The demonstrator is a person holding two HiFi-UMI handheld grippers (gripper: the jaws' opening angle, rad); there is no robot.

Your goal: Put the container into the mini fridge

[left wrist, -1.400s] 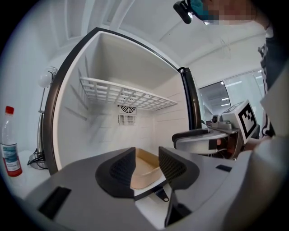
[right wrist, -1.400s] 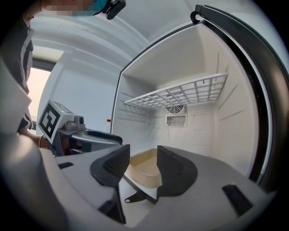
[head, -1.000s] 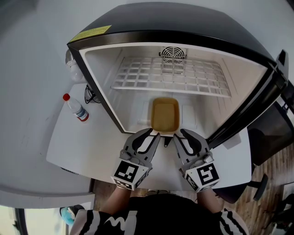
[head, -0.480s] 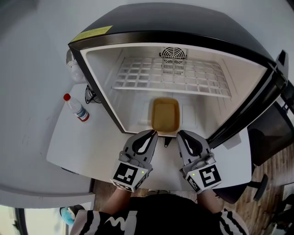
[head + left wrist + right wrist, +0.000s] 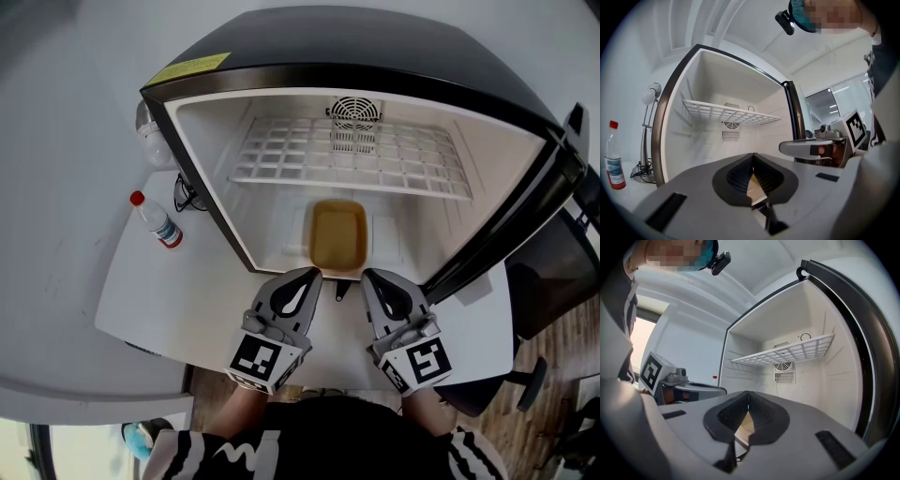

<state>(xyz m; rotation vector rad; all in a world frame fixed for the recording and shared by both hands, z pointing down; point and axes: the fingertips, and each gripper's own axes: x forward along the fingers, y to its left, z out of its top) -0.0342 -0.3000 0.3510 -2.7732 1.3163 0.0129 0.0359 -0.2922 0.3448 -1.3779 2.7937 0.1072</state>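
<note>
**Container on the fridge floor, both grippers closed and empty**

Head view first. The mini fridge (image 5: 375, 56) lies wide open, with a glossy dark shell, a silvery rim and a smooth white plastic lining. The container (image 5: 337, 234) is inside it: a rounded-corner rectangular tub, translucent amber, sitting flat on the fridge floor near the front lip. Above it runs a white wire shelf (image 5: 352, 155) in a grid of square cells, with a round fan grille (image 5: 353, 111) on the back wall. Just in front of the tub, the left gripper (image 5: 314, 274) and the right gripper (image 5: 367, 275) hover side by side, matte grey with black pads. Each has its jaws pinched together, and neither touches the tub. Off to the left, a clear bottle (image 5: 157, 221) with a red cap stands on the white table (image 5: 187, 300).

Left gripper view now. The left gripper (image 5: 753, 154) has its ribbed black pads meeting at the tip, with nothing clamped between them. Beyond it are the wire shelf (image 5: 726, 111) and the bottle (image 5: 613, 159).

Right gripper view. It's the same story here: the right gripper (image 5: 748, 393) has its ridged pads closed tip to tip and holds nothing. The shelf (image 5: 787, 354) juts out from the right-hand wall.
</note>
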